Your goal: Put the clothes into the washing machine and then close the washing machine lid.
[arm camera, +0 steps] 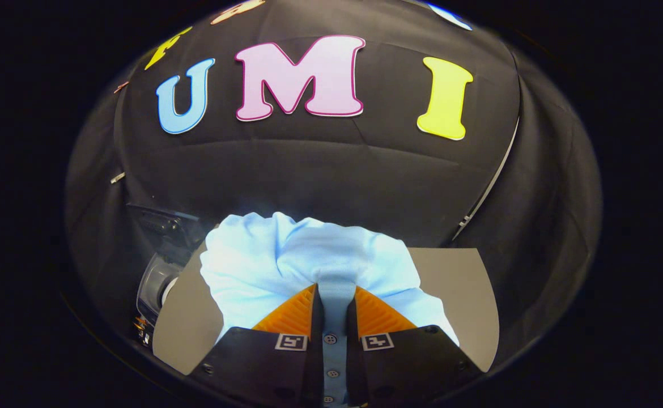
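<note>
Gripper (334, 294) fingers are clamped on the shirt's (286, 260) buttoned placket, which bunches the fabric ahead of them for carrying. Washing machine (158, 272) sits beyond, to their left.

So the tongs (335, 300) on this handheld rig are chunky. Two big dark blocky housings sit side by side at the base, matte, with angled outer edges, kind of like a pair of shoulders. Each one carries a small square black-and-white marker tag on its top inner corner, one to each side of the narrow gap. You can spot a few round screws sunk into the housings, one near the outer edge of each block and a couple lower down. From each block a wedge-shaped finger (292, 317) runs forward, tapering to a point, with a ribbed, ridged face on the upper side. Both fingers are clamped in tight.
</note>
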`<state>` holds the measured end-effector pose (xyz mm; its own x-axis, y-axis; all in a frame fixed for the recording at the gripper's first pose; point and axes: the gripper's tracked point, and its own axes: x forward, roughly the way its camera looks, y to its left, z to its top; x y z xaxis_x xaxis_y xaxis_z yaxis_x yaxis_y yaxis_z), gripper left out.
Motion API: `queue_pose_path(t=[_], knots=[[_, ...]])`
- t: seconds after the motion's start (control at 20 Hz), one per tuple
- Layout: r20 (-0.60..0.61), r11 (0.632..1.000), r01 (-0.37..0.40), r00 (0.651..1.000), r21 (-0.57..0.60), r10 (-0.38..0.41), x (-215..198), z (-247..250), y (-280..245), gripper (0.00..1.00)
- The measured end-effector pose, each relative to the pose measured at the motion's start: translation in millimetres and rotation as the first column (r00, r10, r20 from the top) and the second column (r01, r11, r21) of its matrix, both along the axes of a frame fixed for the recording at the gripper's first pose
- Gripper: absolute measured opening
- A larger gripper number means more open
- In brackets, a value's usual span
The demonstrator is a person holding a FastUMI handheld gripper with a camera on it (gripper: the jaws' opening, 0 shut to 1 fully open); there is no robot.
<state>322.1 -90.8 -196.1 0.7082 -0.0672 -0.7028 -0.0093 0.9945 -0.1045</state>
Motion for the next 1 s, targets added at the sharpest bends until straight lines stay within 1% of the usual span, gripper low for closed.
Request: queue_pose_path(t=[0.2,0.3,0.45,0.7,0.8,1.0], knots=[[0.058,0.999,-0.027,0.998,0.028,0.026,-12,25,18,0.2],[0.101,0.998,-0.054,0.994,0.025,0.052,-17,44,32,0.2],[0.176,0.994,-0.111,0.979,0.026,0.104,-29,79,61,0.2],[0.263,0.981,-0.183,0.952,0.067,0.16,-53,125,115,0.2],[0.282,0.973,-0.22,0.94,0.07,0.192,-61,135,141,0.2],[0.279,0.951,-0.296,0.924,0.092,0.261,-74,138,199,0.2]])
